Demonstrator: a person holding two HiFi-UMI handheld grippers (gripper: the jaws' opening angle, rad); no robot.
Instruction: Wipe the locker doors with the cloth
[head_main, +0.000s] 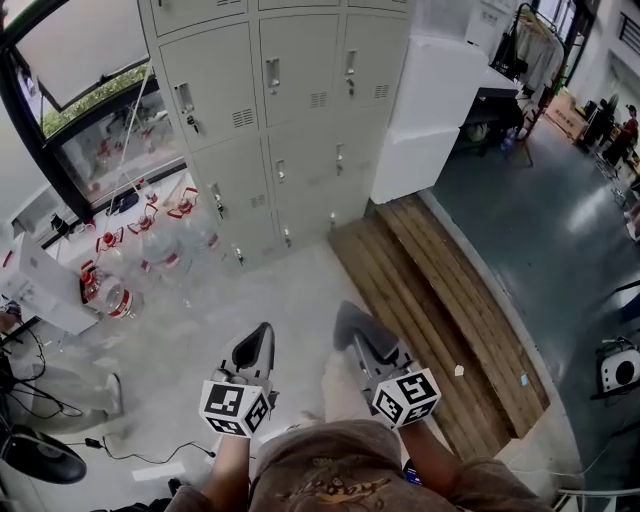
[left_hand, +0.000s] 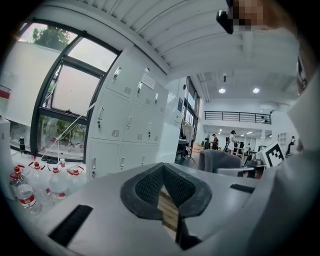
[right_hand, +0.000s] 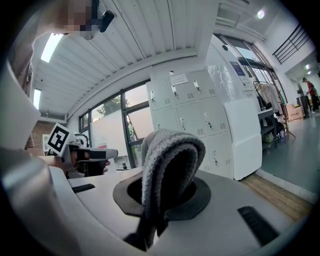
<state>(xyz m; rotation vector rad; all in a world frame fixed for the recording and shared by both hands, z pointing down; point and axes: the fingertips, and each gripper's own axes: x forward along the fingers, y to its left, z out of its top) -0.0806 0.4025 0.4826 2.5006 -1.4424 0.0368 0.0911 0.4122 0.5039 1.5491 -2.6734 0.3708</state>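
Note:
The grey locker doors (head_main: 290, 120) stand ahead of me across the floor, well out of reach of both grippers. They also show in the left gripper view as lockers (left_hand: 125, 120) and in the right gripper view as lockers (right_hand: 195, 115). My right gripper (head_main: 358, 335) (right_hand: 160, 197) is shut on a folded grey cloth (right_hand: 170, 155) that loops up over its jaws; from the head view the cloth (head_main: 350, 320) covers the tips. My left gripper (head_main: 256, 348) (left_hand: 165, 195) is held low beside it, jaws together with nothing between them.
Several water bottles (head_main: 150, 250) with red caps stand on the floor left of the lockers, below a large window. A tall white cabinet (head_main: 430, 110) adjoins the lockers on the right. A wooden platform (head_main: 430, 290) runs along the right. Cables (head_main: 60, 400) lie at lower left.

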